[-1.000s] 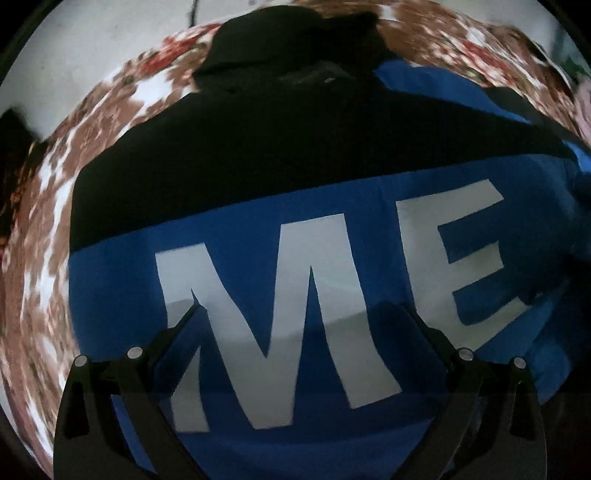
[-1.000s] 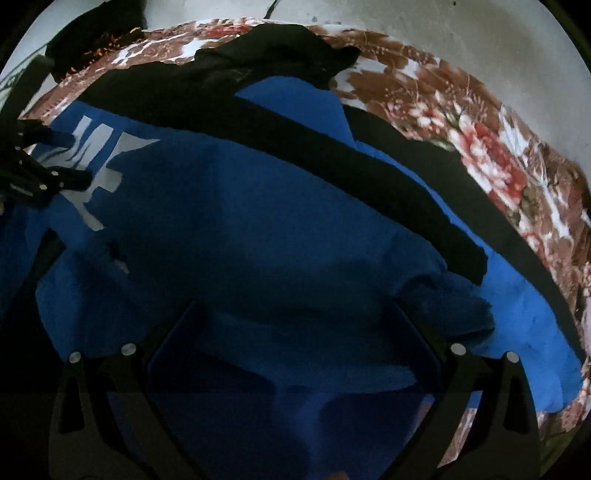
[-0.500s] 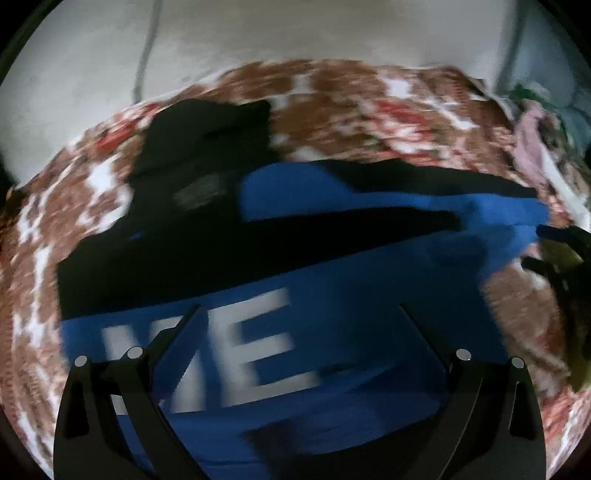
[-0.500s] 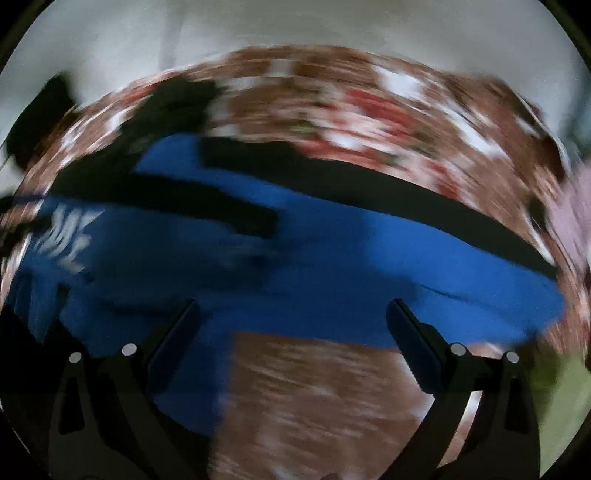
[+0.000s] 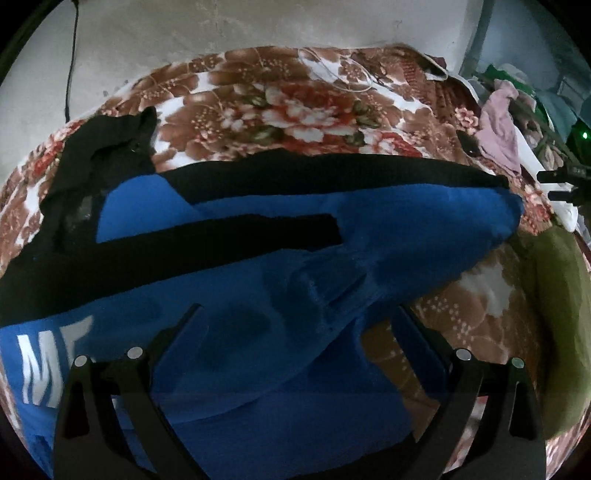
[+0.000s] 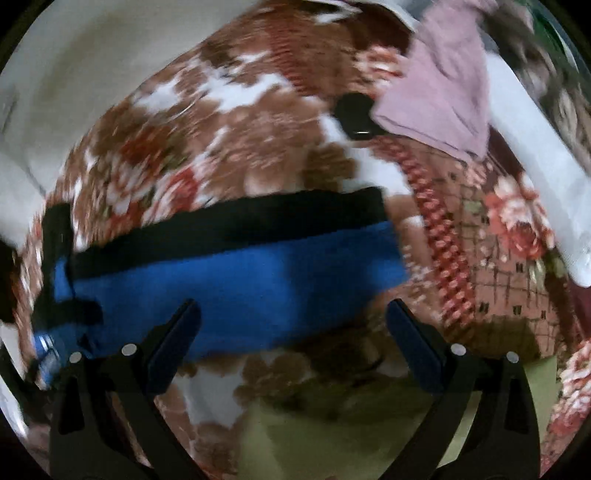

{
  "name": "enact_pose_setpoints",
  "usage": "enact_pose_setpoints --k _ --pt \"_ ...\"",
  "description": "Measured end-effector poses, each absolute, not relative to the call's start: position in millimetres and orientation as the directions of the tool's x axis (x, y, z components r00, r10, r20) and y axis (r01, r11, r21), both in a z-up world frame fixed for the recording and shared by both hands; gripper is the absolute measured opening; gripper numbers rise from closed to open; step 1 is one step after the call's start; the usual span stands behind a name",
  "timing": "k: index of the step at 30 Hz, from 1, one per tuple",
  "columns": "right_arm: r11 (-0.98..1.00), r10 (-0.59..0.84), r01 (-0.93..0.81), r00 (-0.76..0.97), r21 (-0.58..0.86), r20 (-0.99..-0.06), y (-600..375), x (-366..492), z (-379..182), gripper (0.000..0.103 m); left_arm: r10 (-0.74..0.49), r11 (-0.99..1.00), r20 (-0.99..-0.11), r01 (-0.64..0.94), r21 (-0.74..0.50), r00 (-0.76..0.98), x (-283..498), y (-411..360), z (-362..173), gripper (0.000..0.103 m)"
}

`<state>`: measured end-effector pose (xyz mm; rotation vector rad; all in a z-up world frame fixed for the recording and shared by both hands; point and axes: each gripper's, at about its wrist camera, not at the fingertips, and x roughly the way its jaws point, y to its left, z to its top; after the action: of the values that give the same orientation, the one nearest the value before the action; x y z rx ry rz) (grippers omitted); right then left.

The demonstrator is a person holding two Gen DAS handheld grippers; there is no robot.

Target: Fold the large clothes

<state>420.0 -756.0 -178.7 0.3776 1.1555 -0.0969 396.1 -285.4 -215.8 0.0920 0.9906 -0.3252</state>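
A large blue garment (image 5: 280, 288) with black bands and white letters at its left lies spread on a floral bedspread (image 5: 295, 96). Its long blue sleeve with a black stripe stretches to the right; the sleeve also shows in the right wrist view (image 6: 236, 273). My left gripper (image 5: 299, 332) is open and empty, just above the blue cloth near the sleeve's base. My right gripper (image 6: 293, 325) is open and empty, over the sleeve's lower edge and the bedspread (image 6: 229, 140).
A pink cloth (image 6: 443, 96) and a small black object (image 6: 356, 114) lie at the far right of the bed. An olive-green cloth (image 5: 554, 314) lies at the near right and also shows in the right wrist view (image 6: 332, 435). A plain wall (image 5: 258, 26) runs behind the bed.
Both grippers have swung to the right along the garment. The white letters have slid to the left edge of the left view. The right view now reaches the sleeve's end.
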Motion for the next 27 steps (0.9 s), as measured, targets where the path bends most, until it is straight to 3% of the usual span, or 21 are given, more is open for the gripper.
enact_pose_setpoints --k 7,10,14,19,20,23,27 --pt "0.801 0.311 0.406 0.345 0.44 -0.886 -817 435 -233 0.098 -0.2 0.966 -0.841 0.245 -0.084 0.503 406 -297 -231 0.098" --pt "0.676 0.447 0.46 0.365 0.576 -0.817 -822 433 -258 0.098 -0.212 0.967 -0.842 0.231 -0.107 0.497 406 -295 -234 0.098" --pt "0.662 0.47 0.48 0.332 0.576 -0.818 -821 438 -276 0.098 -0.21 0.971 -0.831 0.21 -0.116 0.514 400 -291 -234 0.098" --pt "0.608 0.512 0.492 0.356 0.622 -0.782 -827 445 -294 0.081 -0.163 0.982 -0.833 0.165 -0.088 0.528 391 -275 -230 0.098" --pt "0.613 0.514 0.48 0.362 0.628 -0.778 -826 447 -293 0.073 -0.158 0.984 -0.837 0.155 -0.089 0.523 390 -271 -228 0.098" --pt "0.645 0.507 0.424 0.384 0.635 -0.772 -823 451 -287 0.035 -0.152 0.986 -0.834 0.14 -0.091 0.53 386 -259 -223 0.098" --pt "0.677 0.465 0.387 0.433 0.625 -0.772 -819 449 -270 0.023 -0.081 0.993 -0.837 0.118 -0.02 0.541 387 -248 -236 0.098"
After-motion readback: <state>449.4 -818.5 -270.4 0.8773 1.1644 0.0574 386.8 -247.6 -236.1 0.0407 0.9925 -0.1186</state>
